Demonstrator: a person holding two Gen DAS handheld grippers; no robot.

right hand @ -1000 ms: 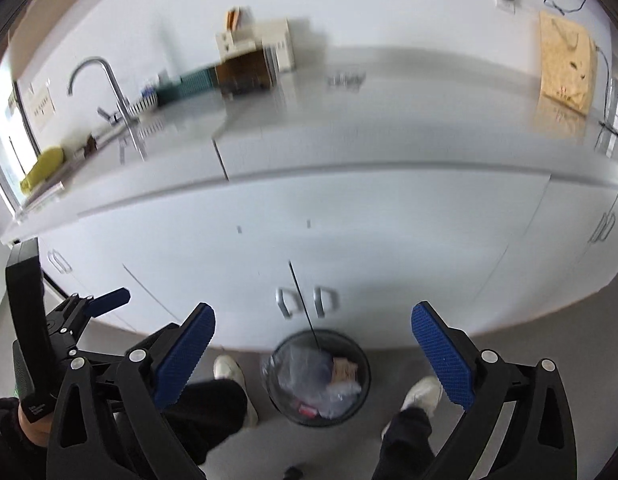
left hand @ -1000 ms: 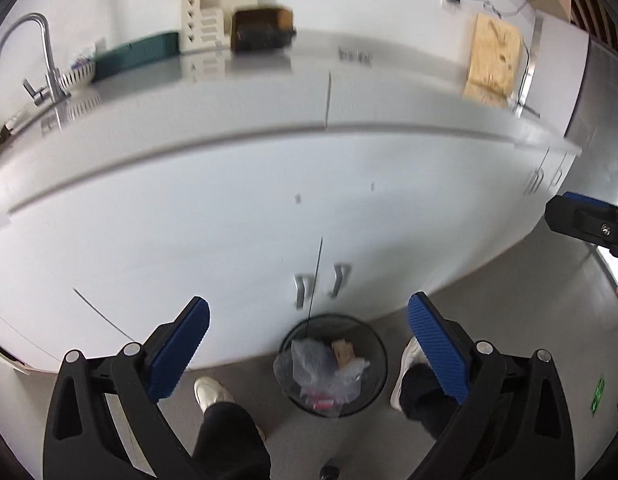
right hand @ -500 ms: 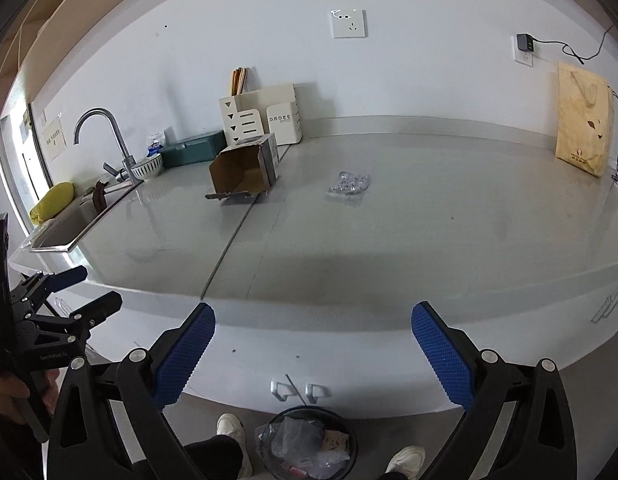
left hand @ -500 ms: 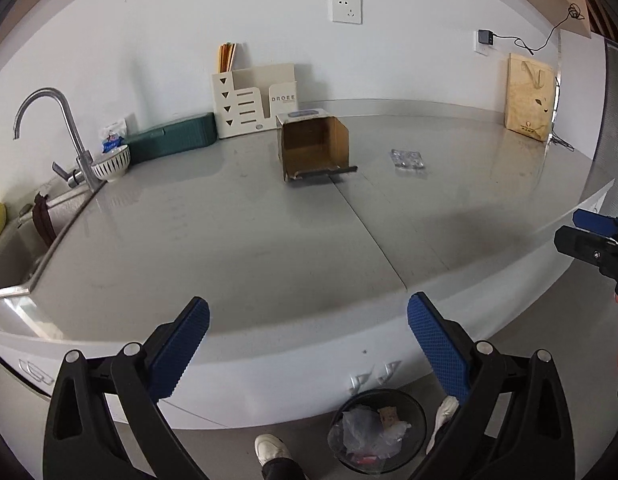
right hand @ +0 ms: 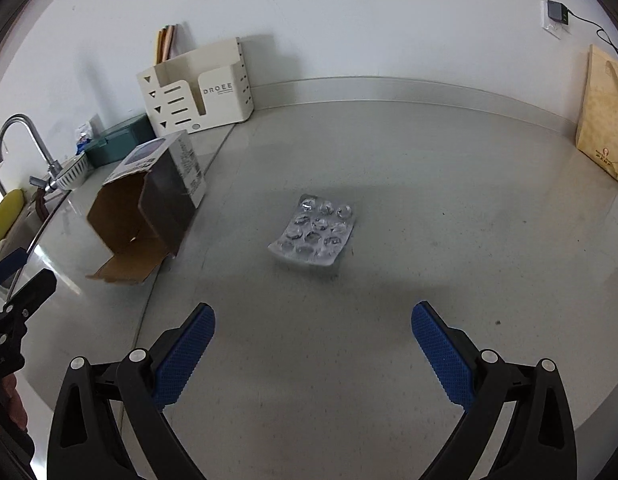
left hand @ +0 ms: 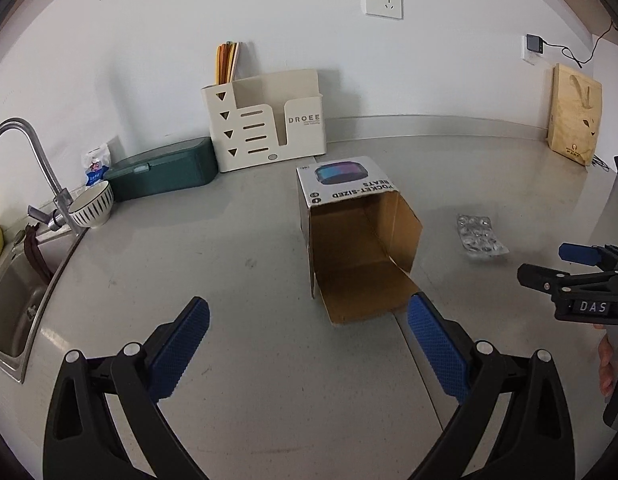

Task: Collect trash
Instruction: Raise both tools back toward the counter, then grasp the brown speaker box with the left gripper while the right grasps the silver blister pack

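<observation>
From the left wrist camera, the left gripper hangs above the grey countertop with its blue pads spread wide and nothing between them. Just ahead lies an empty cardboard box on its side, its open mouth facing the gripper and one flap flat on the counter. To the right of the box, apart from it, sits a used blister pack. The right gripper pokes in from the right edge. Against the wall stand a cream organiser, a green case and a striped bowl beside the tap.

From the right wrist camera, the right gripper is likewise spread wide and empty, hovering over the counter. The blister pack lies straight ahead of it, between the lines of its fingers. The box rests to the left, and a brown paper bag leans against the wall far right.
</observation>
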